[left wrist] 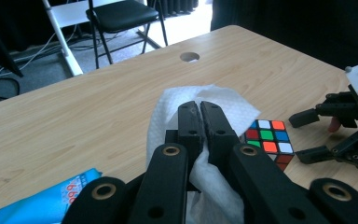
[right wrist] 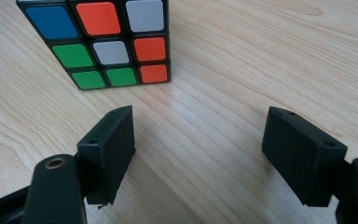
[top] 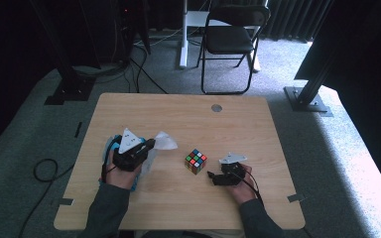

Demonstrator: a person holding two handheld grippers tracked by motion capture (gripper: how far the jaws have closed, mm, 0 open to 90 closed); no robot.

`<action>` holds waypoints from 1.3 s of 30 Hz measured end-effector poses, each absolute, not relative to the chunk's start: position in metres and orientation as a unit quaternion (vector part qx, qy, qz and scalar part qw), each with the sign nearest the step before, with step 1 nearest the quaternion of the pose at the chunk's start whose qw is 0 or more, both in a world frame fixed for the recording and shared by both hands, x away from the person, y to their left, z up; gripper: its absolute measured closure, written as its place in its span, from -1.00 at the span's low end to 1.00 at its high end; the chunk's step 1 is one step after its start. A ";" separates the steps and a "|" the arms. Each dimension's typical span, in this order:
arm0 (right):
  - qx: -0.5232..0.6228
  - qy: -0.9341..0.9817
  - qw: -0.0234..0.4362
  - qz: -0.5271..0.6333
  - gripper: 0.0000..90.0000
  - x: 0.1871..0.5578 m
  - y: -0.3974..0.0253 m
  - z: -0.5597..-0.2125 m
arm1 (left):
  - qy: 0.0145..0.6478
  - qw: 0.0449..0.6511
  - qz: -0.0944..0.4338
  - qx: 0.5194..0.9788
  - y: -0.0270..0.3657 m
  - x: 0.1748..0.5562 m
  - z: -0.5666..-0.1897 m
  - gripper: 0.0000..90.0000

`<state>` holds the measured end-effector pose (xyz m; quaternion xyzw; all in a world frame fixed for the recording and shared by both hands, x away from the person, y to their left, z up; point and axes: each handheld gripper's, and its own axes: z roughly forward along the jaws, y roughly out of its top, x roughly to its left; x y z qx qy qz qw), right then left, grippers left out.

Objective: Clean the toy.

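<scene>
White tissue (left wrist: 223, 109) pinched; scrambled puzzle cube (top: 196, 161) resting flat.
Tissue crumpled, clamped in left gripper (left wrist: 200, 116), draping down over the counter (top: 188, 114). Cube sits mid-counter, just beside the tissue, colours mixed on every visible face.

Blue packet (left wrist: 51, 198) cut off; its print unreadable

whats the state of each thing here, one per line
white paper wipe: pulled up, pinched in the left gripper
left gripper: shut on the wipe
right gripper: open, holding nothing, facing the cube
scrambled colour puzzle cube: resting on the table, untouched
blue wipe packet: lying flat by the left gripper
</scene>
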<state>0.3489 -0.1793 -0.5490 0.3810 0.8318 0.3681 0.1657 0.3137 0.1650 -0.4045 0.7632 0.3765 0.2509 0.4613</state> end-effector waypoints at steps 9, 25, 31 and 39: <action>0.381 0.832 0.166 0.368 -0.44 0.349 -0.179 -0.549 | 0.363 0.462 0.245 0.771 0.152 0.315 -0.406 0.96; 0.381 0.832 0.166 0.368 -0.44 0.349 -0.179 -0.549 | 0.361 0.470 0.230 0.771 0.143 0.319 -0.409 0.96; 0.382 0.831 0.166 0.368 -0.44 0.349 -0.179 -0.549 | 0.359 0.472 0.226 0.773 0.139 0.320 -0.409 0.96; 0.382 0.832 0.166 0.368 -0.44 0.349 -0.179 -0.549 | 0.355 0.475 0.220 0.775 0.133 0.321 -0.409 0.96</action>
